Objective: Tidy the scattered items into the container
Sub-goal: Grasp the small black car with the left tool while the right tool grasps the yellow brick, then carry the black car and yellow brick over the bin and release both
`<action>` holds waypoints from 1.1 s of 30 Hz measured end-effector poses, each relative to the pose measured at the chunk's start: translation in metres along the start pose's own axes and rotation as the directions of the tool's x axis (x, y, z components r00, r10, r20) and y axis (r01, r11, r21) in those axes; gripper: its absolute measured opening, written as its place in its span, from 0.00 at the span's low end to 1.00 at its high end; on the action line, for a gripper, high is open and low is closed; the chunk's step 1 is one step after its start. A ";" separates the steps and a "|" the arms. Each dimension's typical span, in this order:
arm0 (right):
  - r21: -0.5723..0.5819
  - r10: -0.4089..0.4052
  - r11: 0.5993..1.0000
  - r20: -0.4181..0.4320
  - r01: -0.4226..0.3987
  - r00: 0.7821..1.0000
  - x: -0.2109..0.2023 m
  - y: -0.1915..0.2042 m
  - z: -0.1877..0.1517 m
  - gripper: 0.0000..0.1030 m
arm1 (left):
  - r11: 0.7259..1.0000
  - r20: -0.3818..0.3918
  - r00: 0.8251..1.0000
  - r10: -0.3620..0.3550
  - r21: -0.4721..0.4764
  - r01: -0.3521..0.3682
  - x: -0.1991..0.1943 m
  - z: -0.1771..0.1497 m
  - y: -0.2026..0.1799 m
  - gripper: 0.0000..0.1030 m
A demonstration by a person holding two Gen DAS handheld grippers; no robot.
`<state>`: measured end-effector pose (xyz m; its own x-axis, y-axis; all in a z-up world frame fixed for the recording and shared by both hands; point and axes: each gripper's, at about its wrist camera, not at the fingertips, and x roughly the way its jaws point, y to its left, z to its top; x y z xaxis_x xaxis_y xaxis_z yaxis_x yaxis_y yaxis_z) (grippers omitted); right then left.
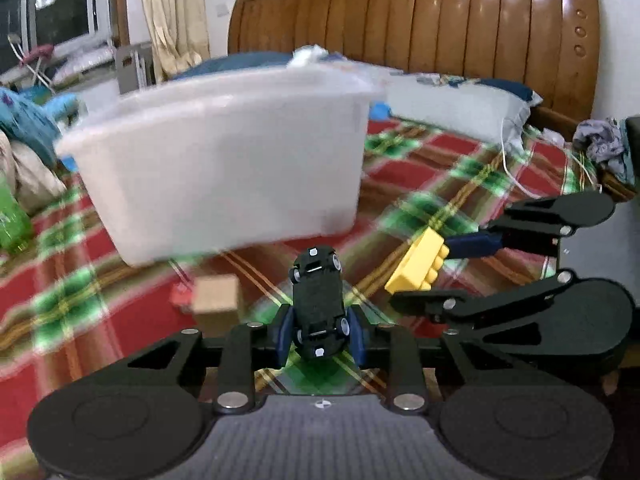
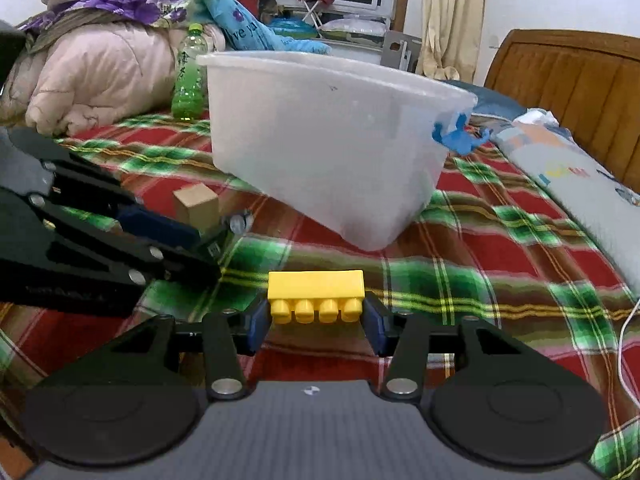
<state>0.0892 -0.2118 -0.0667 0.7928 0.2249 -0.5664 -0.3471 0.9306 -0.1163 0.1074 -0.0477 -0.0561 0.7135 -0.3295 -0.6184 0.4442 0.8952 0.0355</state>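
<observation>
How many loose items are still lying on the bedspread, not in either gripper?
1 clearly: the wooden block on the plaid bedspread, left of the white bin. A small red thing beside it is too blurred to identify. More may hide behind the bin.

bin motion-blurred, contents hidden, small red item by wooden block prob. unidentifiable

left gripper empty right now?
No, the left gripper is shut on a black toy car, held belly-up between its blue pads.

Container on bed; bottle behind (block before).
</observation>
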 end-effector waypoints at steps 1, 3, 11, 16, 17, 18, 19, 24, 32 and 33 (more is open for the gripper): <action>0.004 0.000 1.000 0.007 0.000 1.000 -0.001 0.000 0.003 0.51 | 1.000 0.011 1.000 0.011 -0.001 -0.011 -0.004 0.004 0.002 0.31; 0.016 -0.004 1.000 0.027 0.004 1.000 -0.006 0.000 0.011 0.51 | 0.999 0.028 0.999 0.036 -0.008 -0.036 -0.009 0.013 0.006 0.31; 0.038 -0.027 0.999 0.173 0.021 0.985 -0.031 -0.003 0.064 0.51 | 0.993 0.127 0.986 0.109 -0.065 -0.101 -0.028 0.055 0.025 0.31; 0.050 -0.054 0.998 0.257 0.043 0.965 -0.029 -0.013 0.104 0.51 | 0.985 0.178 0.972 0.155 -0.104 -0.138 -0.026 0.091 0.040 0.31; 0.055 -0.056 0.998 0.263 0.043 0.963 -0.027 -0.016 0.110 0.51 | 0.983 0.187 0.968 0.166 -0.107 -0.148 -0.025 0.097 0.043 0.31; 0.061 -0.063 0.997 0.267 0.048 0.962 -0.023 -0.019 0.116 0.51 | 0.982 0.195 0.966 0.171 -0.114 -0.151 -0.023 0.104 0.046 0.31; 0.067 -0.069 0.996 0.272 0.053 0.960 -0.019 -0.022 0.120 0.51 | 0.981 0.208 0.963 0.172 -0.124 -0.149 -0.021 0.112 0.050 0.31; 0.123 -0.075 0.991 0.241 0.046 0.968 0.007 -0.043 0.134 0.51 | 0.976 0.242 0.948 0.206 -0.121 -0.181 -0.002 0.144 0.059 0.32; 0.169 -0.055 0.985 0.167 0.026 0.984 0.044 -0.059 0.140 0.51 | 0.973 0.183 0.956 0.227 -0.084 -0.215 0.052 0.169 0.065 0.32; 0.169 -0.056 0.985 0.159 0.029 0.986 0.048 -0.060 0.141 0.51 | 0.974 0.161 0.962 0.221 -0.082 -0.210 0.059 0.169 0.067 0.32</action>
<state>0.2190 -0.2163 0.0283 0.8806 0.2151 -0.4223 -0.2344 0.9721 0.0065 0.2706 -0.0581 0.0430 0.8716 -0.1674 -0.4607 0.2385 0.9660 0.1002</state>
